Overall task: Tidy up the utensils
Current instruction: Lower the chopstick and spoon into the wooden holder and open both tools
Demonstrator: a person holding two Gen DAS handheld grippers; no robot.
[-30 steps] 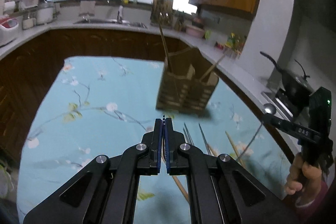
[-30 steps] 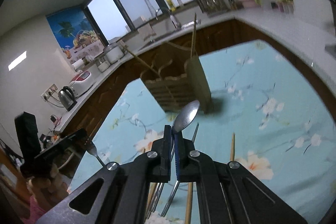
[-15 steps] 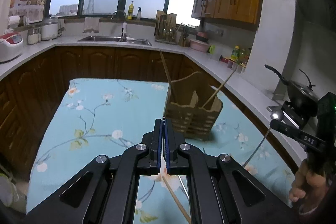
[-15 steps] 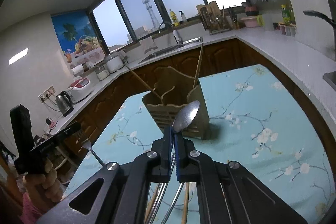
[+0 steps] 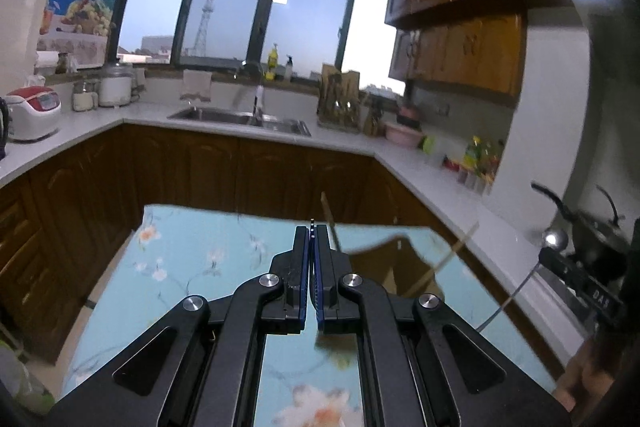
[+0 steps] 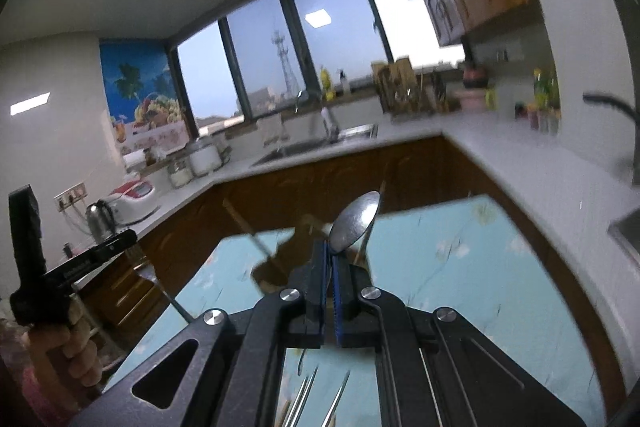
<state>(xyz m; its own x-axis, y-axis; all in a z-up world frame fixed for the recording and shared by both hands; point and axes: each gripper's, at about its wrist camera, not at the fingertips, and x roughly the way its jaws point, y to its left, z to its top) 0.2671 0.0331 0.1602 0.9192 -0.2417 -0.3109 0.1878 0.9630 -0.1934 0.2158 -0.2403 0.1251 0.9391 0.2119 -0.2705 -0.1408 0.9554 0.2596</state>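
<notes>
Spoon stands clamped in the right gripper, its shiny bowl rising above the blue-edged jaws and its handle running down between them. The left gripper has its jaws pressed together too, on a fork; the thin handle is nipped between them, and from the right wrist view the tines show blurred just below that gripper's black body. A hand grips the left tool's handle at the lower left. Loose metal utensils lie on the floral blue tablecloth under the right gripper. Just past both sets of jaws sits the wooden caddy, dark and blurred, with chopsticks leaning out of it. On the right gripper's body, seen from the left wrist, white letters read "DAS". Beyond the table, a white counter carries a sink, a knife block and a rice cooker.
</notes>
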